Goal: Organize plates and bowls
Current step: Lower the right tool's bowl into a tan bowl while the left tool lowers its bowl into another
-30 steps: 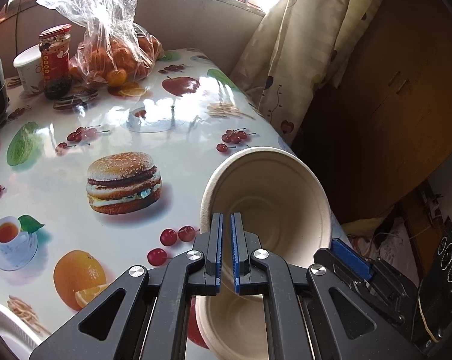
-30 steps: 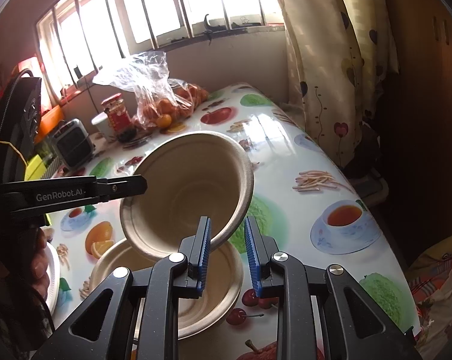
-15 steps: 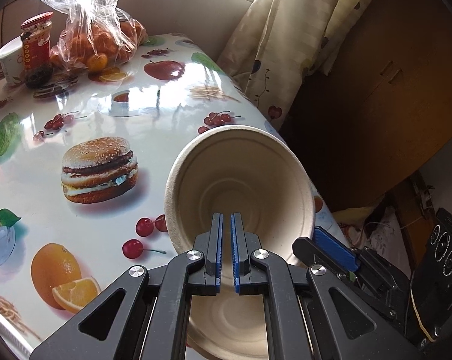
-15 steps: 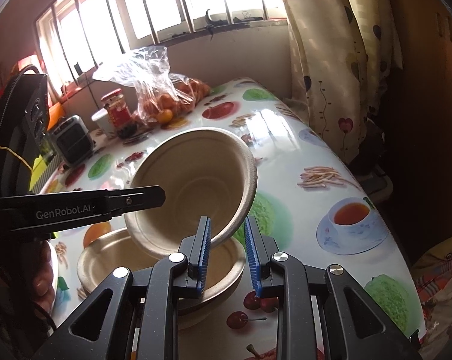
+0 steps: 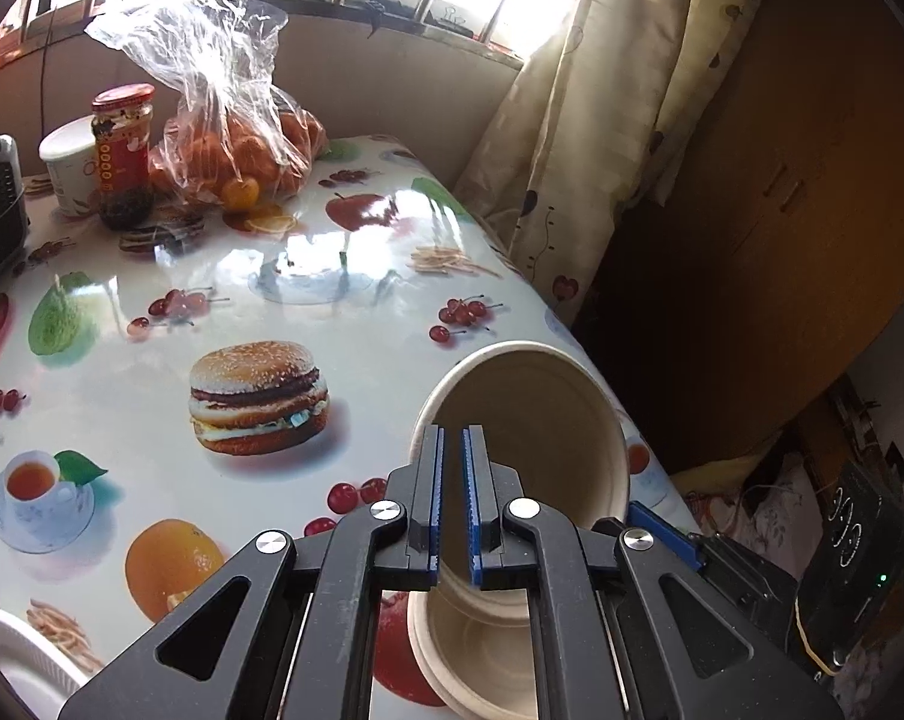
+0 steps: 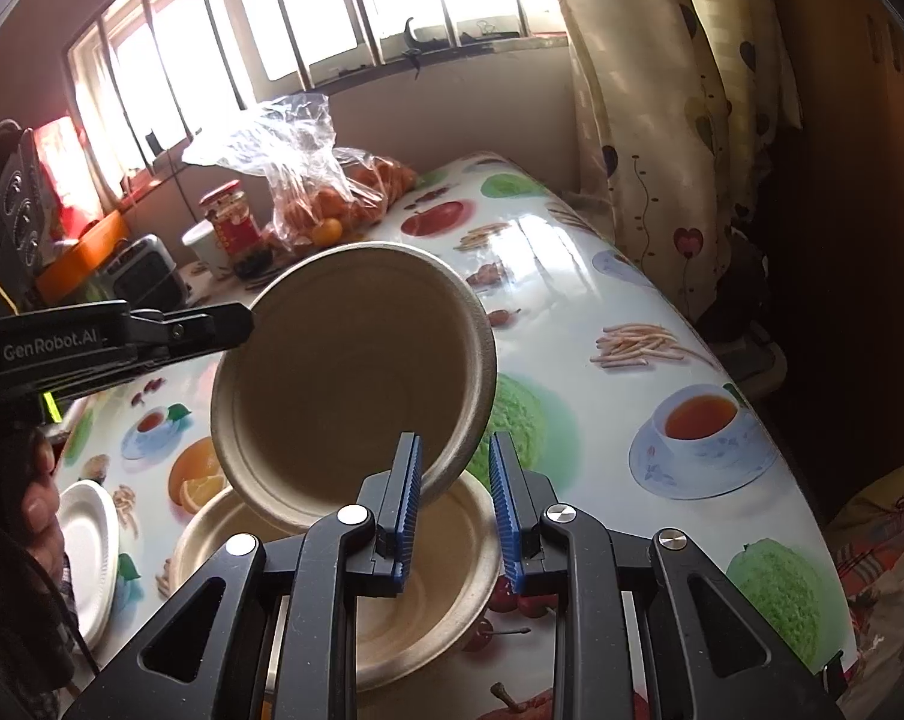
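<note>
Looking along your left gripper [image 5: 452,504], you see its blue pads [image 5: 432,498] standing close together with a narrow gap, and the jaws are opening. The rim of the tilted beige bowl [image 5: 541,420] sits just behind and between the pads; whether they still press on it you cannot tell from this view. The tilted bowl hangs over the lower bowl [image 5: 475,654], which rests near the right edge of the table [image 5: 152,360]. Far back on the fruit-print tablecloth stand a red-lidded jar [image 5: 122,150], a white cup [image 5: 68,168] and a plastic bag of oranges [image 5: 236,138]. A white plate [image 5: 26,660] peeks in at the bottom left corner.

Along your right gripper [image 6: 452,516], the pads [image 6: 413,498] stand apart with the tilted bowl's [image 6: 344,372] lower rim in the gap, nearer the left pad; no firm press shows, so the grip here cannot be settled. The left gripper [image 6: 236,324] reaches in from the left and its tip meets the bowl's upper left rim. Below, the lower bowl [image 6: 440,576] rests on the table [image 6: 631,420], with the white plate [image 6: 89,540] to its left. Your hand [image 6: 41,498] shows at the left edge.
</note>
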`<state>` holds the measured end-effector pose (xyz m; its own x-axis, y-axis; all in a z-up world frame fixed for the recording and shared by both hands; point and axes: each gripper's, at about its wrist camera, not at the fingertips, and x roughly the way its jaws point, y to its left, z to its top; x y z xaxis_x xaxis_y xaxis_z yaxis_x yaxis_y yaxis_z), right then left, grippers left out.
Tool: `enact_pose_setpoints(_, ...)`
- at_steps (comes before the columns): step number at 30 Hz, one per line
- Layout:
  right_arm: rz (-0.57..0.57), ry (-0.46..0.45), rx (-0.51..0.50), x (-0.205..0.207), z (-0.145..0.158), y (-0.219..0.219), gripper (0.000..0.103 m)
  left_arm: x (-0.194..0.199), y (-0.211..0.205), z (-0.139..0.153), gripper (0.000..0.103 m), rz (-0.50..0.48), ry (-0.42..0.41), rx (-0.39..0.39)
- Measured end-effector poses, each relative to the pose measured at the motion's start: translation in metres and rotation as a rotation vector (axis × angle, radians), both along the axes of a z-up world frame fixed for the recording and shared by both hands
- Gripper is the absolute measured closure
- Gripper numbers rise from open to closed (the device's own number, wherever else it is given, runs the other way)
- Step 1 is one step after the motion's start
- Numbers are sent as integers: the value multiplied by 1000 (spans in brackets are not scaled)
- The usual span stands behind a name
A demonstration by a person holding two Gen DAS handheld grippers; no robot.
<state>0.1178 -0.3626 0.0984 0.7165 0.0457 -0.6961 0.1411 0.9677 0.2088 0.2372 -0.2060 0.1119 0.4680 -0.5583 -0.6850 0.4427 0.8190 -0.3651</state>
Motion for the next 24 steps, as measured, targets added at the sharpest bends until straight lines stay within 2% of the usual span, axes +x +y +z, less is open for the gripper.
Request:
enact_pose_setpoints(3, -4, 3, 2, -1, -2, 0, 81, 3, 4, -2, 60, -3, 3, -3)
enact_pose_setpoints(5, -7, 7, 2, -1, -3, -1, 81, 10, 9, -8, 58, 37, 24, 6)
enact_pose_setpoints(7, -7, 10, 4, -1, -4, -1, 81, 15, 9, -15, 58, 30, 68, -9)
enact_pose_setpoints(10, -7, 10, 4, -1, -5, -1, 81, 12, 4, -18, 58, 11, 68, 3)
enact_pose_setpoints(11, -9, 11, 4, -1, -5, -1, 81, 12, 3, -19, 59, 6, 72, 4)
enact_pose_setpoints(13, -9, 10, 6, -1, -5, -1, 81, 11, 1, -21, 75, -4, 87, -8)
enact_pose_setpoints(18, -8, 7, 6, -1, -3, -1, 81, 9, -3, -21, 93, -13, 87, 12)
enact_pose_setpoints(24, -10, 7, 10, -1, -2, -4, 81, 8, -4, -21, 95, -22, 91, 13)
